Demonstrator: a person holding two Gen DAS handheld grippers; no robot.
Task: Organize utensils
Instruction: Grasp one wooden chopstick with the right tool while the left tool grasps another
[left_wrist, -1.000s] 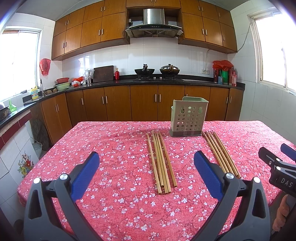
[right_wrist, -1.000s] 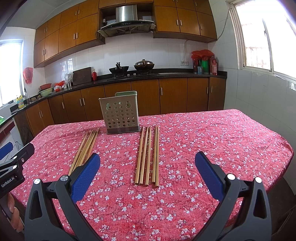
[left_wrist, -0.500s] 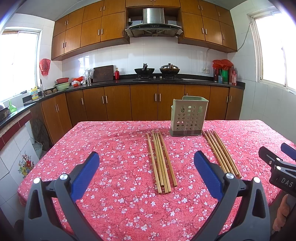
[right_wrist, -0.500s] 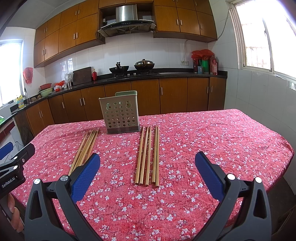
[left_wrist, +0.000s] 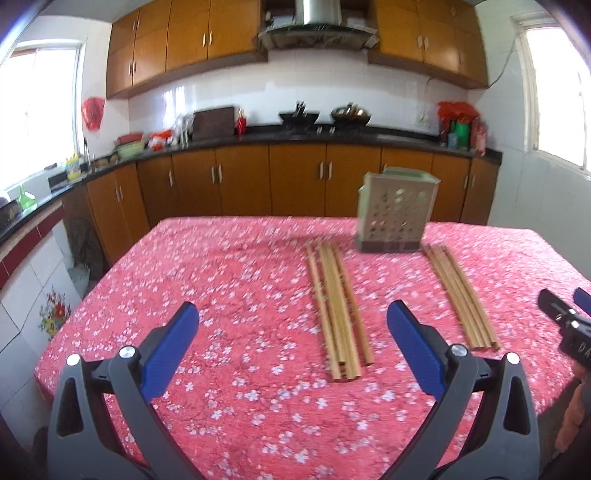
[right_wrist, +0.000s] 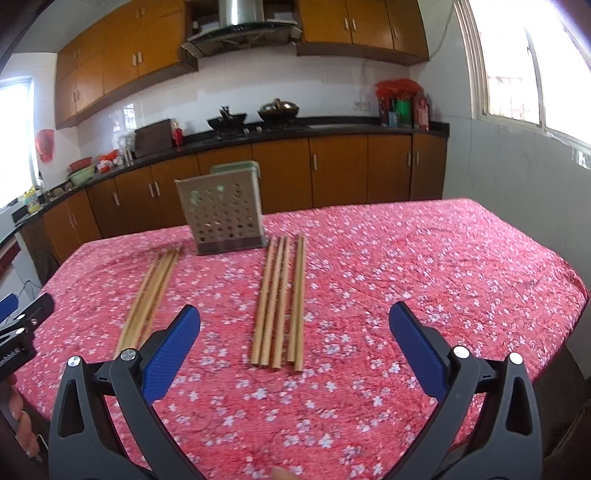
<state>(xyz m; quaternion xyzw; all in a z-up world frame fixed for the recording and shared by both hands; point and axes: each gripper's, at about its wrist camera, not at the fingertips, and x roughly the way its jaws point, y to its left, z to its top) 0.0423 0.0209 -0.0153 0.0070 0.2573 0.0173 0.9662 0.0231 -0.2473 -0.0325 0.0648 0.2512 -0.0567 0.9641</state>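
Two bundles of wooden chopsticks lie on the red floral tablecloth. In the left wrist view the left bundle (left_wrist: 338, 310) lies ahead of my open, empty left gripper (left_wrist: 291, 345), and the right bundle (left_wrist: 460, 295) lies further right. A perforated green utensil holder (left_wrist: 395, 210) stands upright behind them. In the right wrist view my open, empty right gripper (right_wrist: 293, 349) hovers near the close ends of the right bundle (right_wrist: 282, 299); the left bundle (right_wrist: 151, 291) and the holder (right_wrist: 223, 216) also show.
The table (left_wrist: 229, 280) drops off at its near and side edges. Kitchen cabinets and a counter with pots run along the far wall. The right gripper's body (left_wrist: 569, 328) shows at the right edge of the left wrist view.
Both grippers have moved forward over the table and tilted down, so the chopsticks sit closer. Both stay open and empty.
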